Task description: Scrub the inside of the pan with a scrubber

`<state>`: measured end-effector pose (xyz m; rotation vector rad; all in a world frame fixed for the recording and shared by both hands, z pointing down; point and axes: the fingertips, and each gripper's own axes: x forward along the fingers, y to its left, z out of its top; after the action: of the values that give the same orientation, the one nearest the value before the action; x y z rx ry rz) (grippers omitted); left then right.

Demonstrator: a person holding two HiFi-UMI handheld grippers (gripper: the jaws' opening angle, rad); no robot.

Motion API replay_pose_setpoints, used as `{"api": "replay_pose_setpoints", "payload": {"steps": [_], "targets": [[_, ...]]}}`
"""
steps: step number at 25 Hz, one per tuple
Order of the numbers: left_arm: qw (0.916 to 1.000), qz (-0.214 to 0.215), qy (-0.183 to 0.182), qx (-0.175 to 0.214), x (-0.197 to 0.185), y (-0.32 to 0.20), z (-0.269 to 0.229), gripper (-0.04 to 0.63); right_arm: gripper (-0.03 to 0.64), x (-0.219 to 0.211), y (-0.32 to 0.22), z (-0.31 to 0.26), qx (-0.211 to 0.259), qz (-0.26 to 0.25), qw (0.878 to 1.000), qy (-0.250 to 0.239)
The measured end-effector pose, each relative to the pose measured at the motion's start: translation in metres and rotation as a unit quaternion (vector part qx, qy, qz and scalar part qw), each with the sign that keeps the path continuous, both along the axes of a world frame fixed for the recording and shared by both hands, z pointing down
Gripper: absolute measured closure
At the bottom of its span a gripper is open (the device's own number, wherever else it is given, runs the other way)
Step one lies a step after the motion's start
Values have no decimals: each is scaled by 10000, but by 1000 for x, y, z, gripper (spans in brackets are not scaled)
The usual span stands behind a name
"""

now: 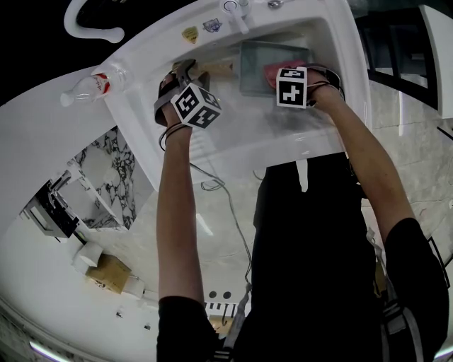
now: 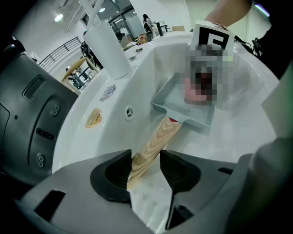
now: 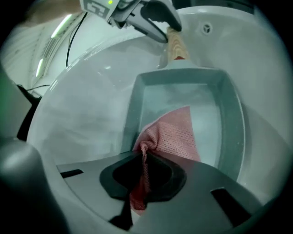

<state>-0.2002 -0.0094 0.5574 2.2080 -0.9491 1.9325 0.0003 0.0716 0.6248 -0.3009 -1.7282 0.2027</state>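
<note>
One pan point(image 3: 231, 114), one scrubber point(image 3: 176, 135).

A washing-up station set up inside a large open-plan workspace rather than a home kitchen. A white sink point(image 1: 152, 53) with a faucet point(image 1: 237, 8) and stickers point(image 1: 190, 33) on its rim holds a pan point(image 1: 255, 71). On the stone-tiled floor point(image 1: 417, 177) below lie a loose cable point(image 1: 241, 237), a power strip point(image 1: 221, 307) and a cardboard box point(image 1: 110, 272). Behind the sink, the left gripper view shows glass partitions point(image 2: 120, 20), ceiling lights point(image 2: 58, 18), a railing point(image 2: 57, 51) and a person point(image 2: 149, 22) standing
</note>
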Motion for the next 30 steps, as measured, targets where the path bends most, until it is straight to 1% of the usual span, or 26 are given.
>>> {"api": "replay_pose_setpoints", "payload": {"steps": [2,3,6,11,12,14,17,20,23,25,28,30], "targets": [[10000,10,8,-11,0,0,0,408,584,6,1,2,150,-286,9993,205],[10000,13,11,-15,0,0,0,408,584,7,0,3,224,-333,9988,272],[10000,26,15,-15,0,0,-1,408,583,11,-10,4,500,-223,9976,425],[10000,41,21,-8,0,0,-1,408,583,18,-48,7,1407,61,9875,702],[10000,42,16,-13,0,0,-1,408,583,19,-58,7,1658,67,9835,721],[10000,51,14,-22,0,0,-1,408,583,21,-80,6,2294,-49,9701,791],[10000,48,20,-16,-1,0,-1,408,583,22,-102,5,3093,-400,9451,981],[10000,37,23,-12,-1,0,0,407,583,21,-111,5,3670,-771,9198,1154],[10000,42,7,-29,0,0,0,407,583,23,-112,6,3953,-920,9050,1274],[10000,27,0,-37,0,0,0,407,583,28,-112,7,3994,-957,9008,1409],[10000,22,3,-43,0,0,0,407,583,36,-109,8,3842,-842,9070,1505],[10000,21,-5,-48,-1,0,0,407,583,35,-103,8,3619,-797,9165,1506]]}}
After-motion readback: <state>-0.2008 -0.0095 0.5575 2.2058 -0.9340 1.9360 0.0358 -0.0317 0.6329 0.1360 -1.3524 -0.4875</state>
